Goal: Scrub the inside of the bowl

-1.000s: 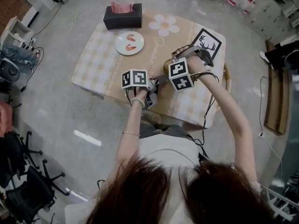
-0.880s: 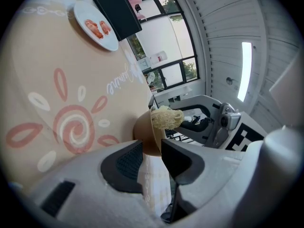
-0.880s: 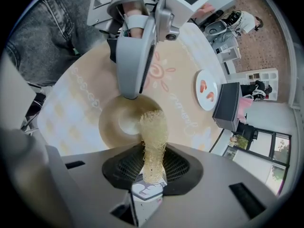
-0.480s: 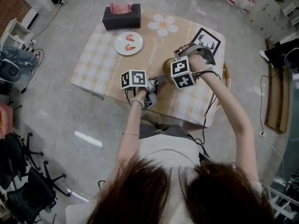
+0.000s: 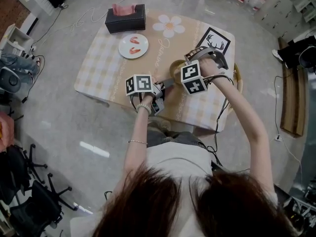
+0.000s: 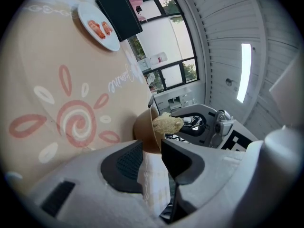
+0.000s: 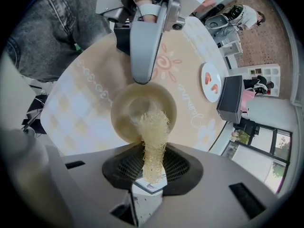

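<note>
At the near edge of the desk [image 5: 98,68], a person works a two-handed scrub. The left gripper [image 6: 151,150] steadies the tan bowl [image 7: 126,120], its jaws drawn narrow and pinching the bowl's wall at the rim. The right gripper [image 7: 153,163] comes in from the other side, jaws closed tight on a pale fibrous scrubber [image 7: 153,127] whose free end reaches over the rim and down into the bowl's hollow. The bowl sits between the two grippers on the checked cloth.

The scrubbing looks to be under way rather than finished. The scrubber is inside the bowl, but how much of the inner surface has been covered cannot be told, and no dirt or suds show.

Farther back stand a white plate [image 5: 133,46] with pink food and a dark tissue box [image 5: 124,19], both well apart from the work.
</note>
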Tool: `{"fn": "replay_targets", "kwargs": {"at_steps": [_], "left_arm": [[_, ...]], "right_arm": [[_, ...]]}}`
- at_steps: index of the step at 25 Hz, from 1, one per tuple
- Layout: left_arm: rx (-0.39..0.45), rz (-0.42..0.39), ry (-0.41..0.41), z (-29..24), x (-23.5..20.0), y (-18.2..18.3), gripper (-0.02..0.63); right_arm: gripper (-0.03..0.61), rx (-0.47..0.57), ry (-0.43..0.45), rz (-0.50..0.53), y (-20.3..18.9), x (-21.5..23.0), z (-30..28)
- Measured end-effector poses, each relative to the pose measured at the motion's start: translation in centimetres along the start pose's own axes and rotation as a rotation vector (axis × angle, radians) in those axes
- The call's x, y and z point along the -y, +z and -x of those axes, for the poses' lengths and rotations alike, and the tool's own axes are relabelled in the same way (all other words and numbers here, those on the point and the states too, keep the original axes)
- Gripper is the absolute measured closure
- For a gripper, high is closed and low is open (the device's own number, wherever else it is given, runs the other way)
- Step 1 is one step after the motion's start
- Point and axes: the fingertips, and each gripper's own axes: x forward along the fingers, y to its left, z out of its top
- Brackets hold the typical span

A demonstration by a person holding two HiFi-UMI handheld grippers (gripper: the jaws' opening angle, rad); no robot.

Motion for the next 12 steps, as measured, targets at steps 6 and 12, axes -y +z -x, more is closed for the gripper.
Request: {"fn": "replay_targets", "kwargs": {"at_steps": [6,12], "left_arm": [[0.005,0.002,-0.003,0.1,-0.1,-0.1,0.483],[0.014,0.006,-0.008,0.2,0.0,-0.1,0.483]], "right_arm": [[0.483,-0.013,0.005,-0.001,-0.1,-1.2,0.1],[0.483,-0.017,0.001,0.008,0.3,-1.8,0.7]]}}
